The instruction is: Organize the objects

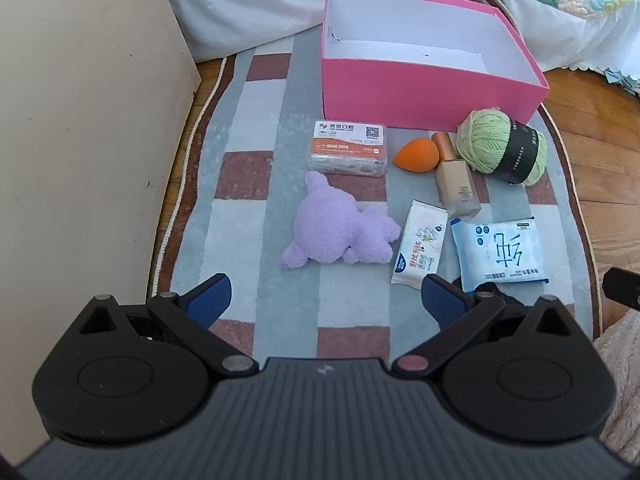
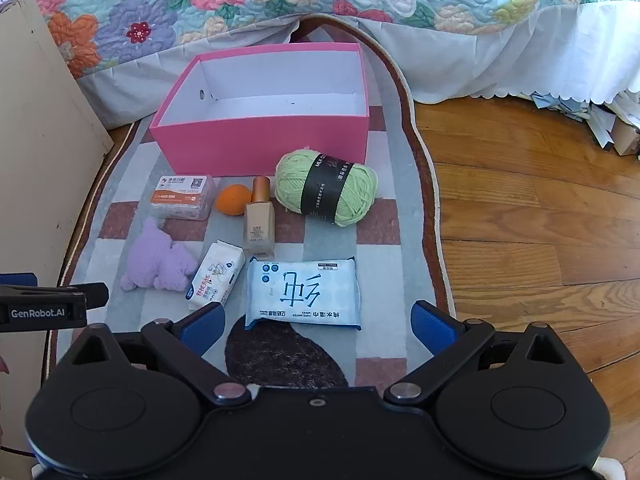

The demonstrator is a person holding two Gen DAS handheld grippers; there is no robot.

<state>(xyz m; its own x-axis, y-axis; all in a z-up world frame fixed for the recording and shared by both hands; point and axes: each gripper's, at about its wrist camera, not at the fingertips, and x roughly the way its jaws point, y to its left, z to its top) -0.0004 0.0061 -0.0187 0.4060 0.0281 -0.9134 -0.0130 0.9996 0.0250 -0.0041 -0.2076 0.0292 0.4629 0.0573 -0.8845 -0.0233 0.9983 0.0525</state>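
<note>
7 loose things are seen lying on a checked rug point(image 2: 376, 332) of grey, white and brick-red squares, all ahead of the 2 grippers. Both the left gripper point(image 1: 326, 300) and the right gripper point(image 2: 318, 322) are held with their blue ribbed fingers point(image 2: 434, 322) spread wide, nothing between them.

Writing can be read on several things. "GenRobot.AI" is printed in white on the left gripper's black side, seen at the left edge of the right wrist view. A glossy blue-and-white wipes pack point(image 2: 302, 294), marked with large Chinese characters and "PURE WATER", lies just beyond the right gripper's fingers. A smaller white tissue pack point(image 2: 216, 278) with red characters lies to its left, near the left gripper's right finger. A black band on the fuzzy green yarn ball point(image 2: 326, 188) begins "MILK C"; the rest cannot be made out.

A clear plastic box point(image 1: 350, 148) with an orange label and a QR code lies further ahead of the left fingers, beside a smooth orange teardrop sponge point(image 1: 416, 154) and a square beige bottle point(image 1: 456, 176) with a copper cap. A fluffy lilac plush toy point(image 1: 336, 228) lies nearest ahead of the left fingers.

Beyond everything stands an open pink cardboard box point(image 2: 264, 142), white inside, with a flowered quilt point(image 2: 280, 0) behind it.
</note>
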